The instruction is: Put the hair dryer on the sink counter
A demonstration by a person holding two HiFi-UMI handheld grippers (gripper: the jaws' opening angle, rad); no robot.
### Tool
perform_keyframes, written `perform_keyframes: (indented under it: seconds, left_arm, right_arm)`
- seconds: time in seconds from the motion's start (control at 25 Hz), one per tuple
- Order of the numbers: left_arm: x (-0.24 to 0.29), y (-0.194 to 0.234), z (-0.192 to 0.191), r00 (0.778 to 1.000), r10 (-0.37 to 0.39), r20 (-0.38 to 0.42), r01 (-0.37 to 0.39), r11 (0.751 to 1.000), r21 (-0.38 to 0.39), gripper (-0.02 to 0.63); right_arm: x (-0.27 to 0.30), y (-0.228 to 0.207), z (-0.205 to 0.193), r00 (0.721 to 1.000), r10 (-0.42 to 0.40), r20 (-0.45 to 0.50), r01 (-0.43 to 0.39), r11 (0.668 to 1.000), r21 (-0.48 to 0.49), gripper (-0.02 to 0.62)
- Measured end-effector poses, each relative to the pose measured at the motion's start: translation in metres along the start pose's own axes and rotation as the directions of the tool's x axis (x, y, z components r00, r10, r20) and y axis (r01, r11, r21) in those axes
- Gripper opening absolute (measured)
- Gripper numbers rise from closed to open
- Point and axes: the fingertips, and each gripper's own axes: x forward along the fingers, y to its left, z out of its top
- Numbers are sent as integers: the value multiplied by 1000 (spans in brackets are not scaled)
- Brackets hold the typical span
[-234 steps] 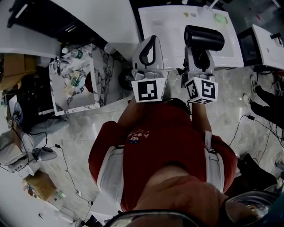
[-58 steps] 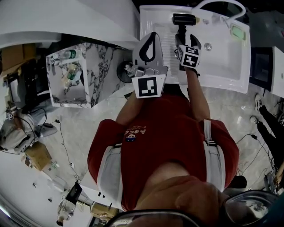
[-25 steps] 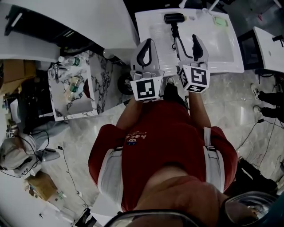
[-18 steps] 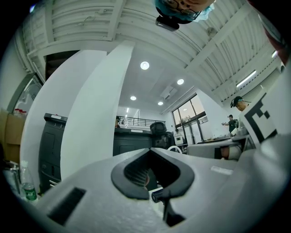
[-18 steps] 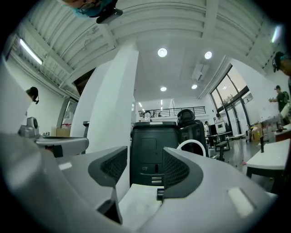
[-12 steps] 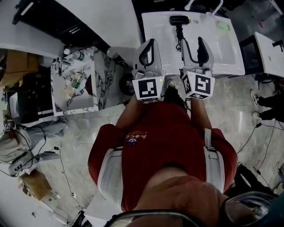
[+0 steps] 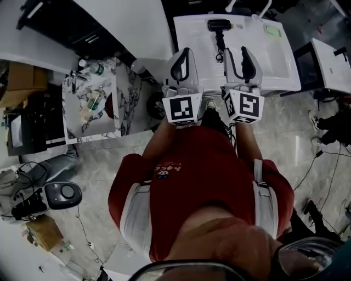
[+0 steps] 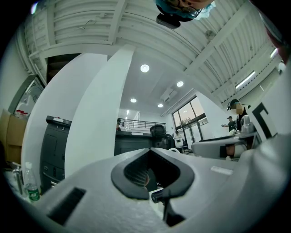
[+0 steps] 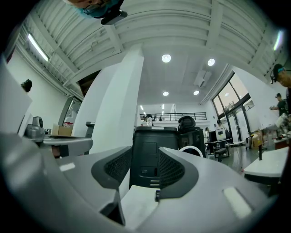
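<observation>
The black hair dryer (image 7: 219, 25) lies on the white sink counter (image 7: 274, 66), its handle pointing back toward me. In the right gripper view the hair dryer (image 9: 146, 175) shows beyond the jaws, resting on the counter (image 9: 136, 202). My right gripper (image 7: 237, 52) hovers at the counter's near edge, a short way from the dryer. It is open; its jaws have just been closing, with nothing between them. My left gripper (image 7: 185, 52) is held beside it at the counter's left corner, shut and empty. The left gripper (image 8: 150, 152) faces a white pillar.
A green pad (image 7: 272, 31) and a faucet (image 7: 265, 7) sit at the counter's far right. A marbled shelf unit (image 7: 116, 93) holding bottles stands left. A black device (image 7: 63, 194) and cables lie on the floor. A white table (image 7: 332, 57) is at right.
The right gripper carried the dryer to the counter, let go of it and drew back. Over the last second its jaws have narrowed. A black device has appeared on the floor at left.
</observation>
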Motion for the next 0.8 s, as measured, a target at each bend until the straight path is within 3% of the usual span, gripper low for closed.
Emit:
perform_keyframes:
  seconds: [0.6, 0.8]
  left_arm:
    - [-8, -3, 5, 1000, 0, 23, 1, 1000, -29, 2]
    - [-8, -1, 0, 1000, -10, -12, 9, 1000, -16, 2]
  right_arm:
    - [-7, 6, -3, 999, 0, -37, -1, 1000, -17, 89]
    - [-9, 1, -11, 998, -24, -63, 24, 1000, 0, 36]
